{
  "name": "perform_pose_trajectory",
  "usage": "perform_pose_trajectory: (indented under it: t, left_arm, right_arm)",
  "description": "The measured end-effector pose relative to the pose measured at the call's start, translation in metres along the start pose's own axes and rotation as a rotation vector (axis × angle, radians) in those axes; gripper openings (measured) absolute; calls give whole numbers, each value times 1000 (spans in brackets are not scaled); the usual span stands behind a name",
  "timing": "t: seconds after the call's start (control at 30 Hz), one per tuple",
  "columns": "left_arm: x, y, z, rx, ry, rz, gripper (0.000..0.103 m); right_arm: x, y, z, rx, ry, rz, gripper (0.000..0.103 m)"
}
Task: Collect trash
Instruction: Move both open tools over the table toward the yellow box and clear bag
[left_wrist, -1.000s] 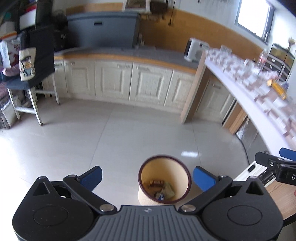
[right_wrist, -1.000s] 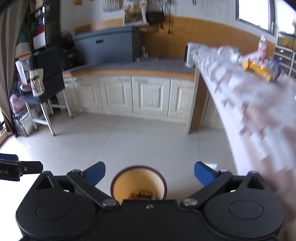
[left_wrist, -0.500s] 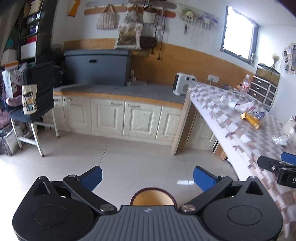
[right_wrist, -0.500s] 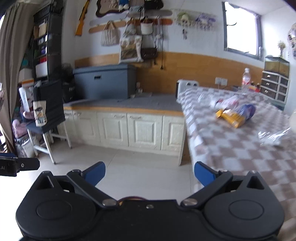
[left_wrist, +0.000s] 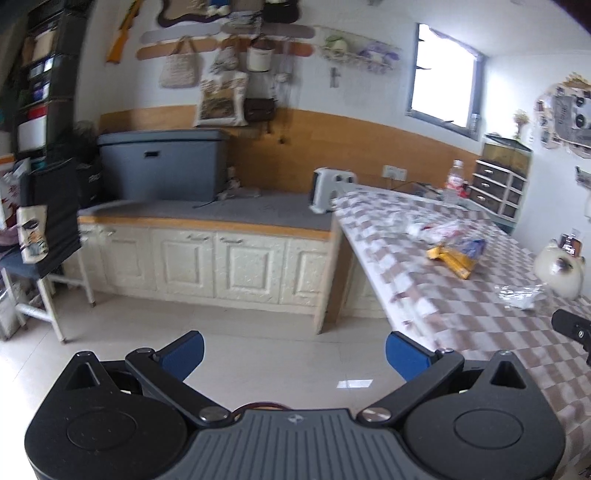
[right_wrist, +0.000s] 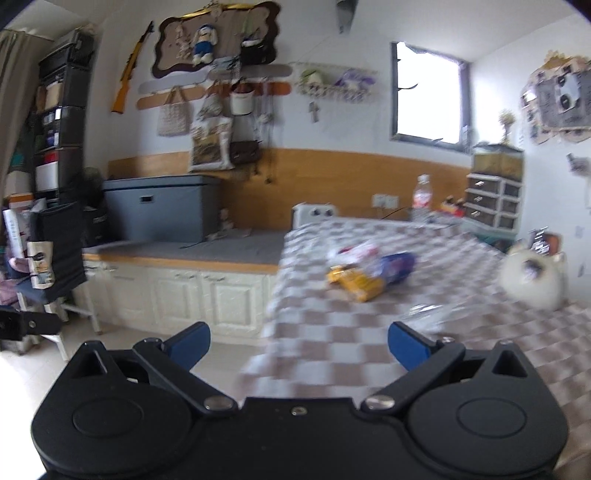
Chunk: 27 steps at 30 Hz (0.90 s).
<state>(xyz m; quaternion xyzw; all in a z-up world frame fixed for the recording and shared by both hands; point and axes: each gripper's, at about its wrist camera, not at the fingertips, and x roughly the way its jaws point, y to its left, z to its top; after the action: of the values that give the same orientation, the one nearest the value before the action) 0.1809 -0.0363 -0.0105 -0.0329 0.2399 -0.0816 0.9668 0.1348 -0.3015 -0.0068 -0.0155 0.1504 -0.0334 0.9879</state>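
Note:
Both grippers are open and hold nothing. My left gripper (left_wrist: 294, 354) hangs over the tiled floor beside the checkered table (left_wrist: 480, 325); just the dark rim of the bin (left_wrist: 260, 407) peeks out under its body. My right gripper (right_wrist: 297, 345) points at the table's near corner. On the cloth lie a yellow snack packet (right_wrist: 360, 283), a blue wrapper (right_wrist: 397, 266), a white and red wrapper (right_wrist: 356, 252) and a crumpled clear plastic film (right_wrist: 430, 314). The yellow packet (left_wrist: 452, 257) and the clear film (left_wrist: 521, 295) also show in the left wrist view.
White cabinets with a grey counter (left_wrist: 221, 210) line the far wall, a grey box (left_wrist: 162, 166) on top. A white heater (left_wrist: 328, 188) stands at the table's far end. A plastic bottle (right_wrist: 421, 195), a drawer unit (right_wrist: 493, 206), a round white jar (right_wrist: 528, 280), and a chair (left_wrist: 48, 229) at left.
Both grippers have risen and tilted up from over the bin. The bin has slid out of view below them, and the table top with its wrappers has come into view.

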Motion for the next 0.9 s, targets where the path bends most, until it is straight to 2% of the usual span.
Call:
perform_pose_trajectory:
  t: [0.2, 0.43, 0.67, 0.9]
  left_arm:
    - [17, -48, 13, 53, -43, -83, 103]
    - [54, -110, 37, 86, -21, -238, 103]
    - [105, -164, 63, 60, 5, -297, 103]
    - [175, -211, 76, 41, 102, -277, 103]
  right_arm:
    - [-4, -63, 2, -6, -25, -81, 103]
    - [10, -131, -2, -11, -20, -185, 103]
    - [41, -186, 2, 46, 12, -177, 103]
    - [93, -229, 3, 255, 46, -78, 103]
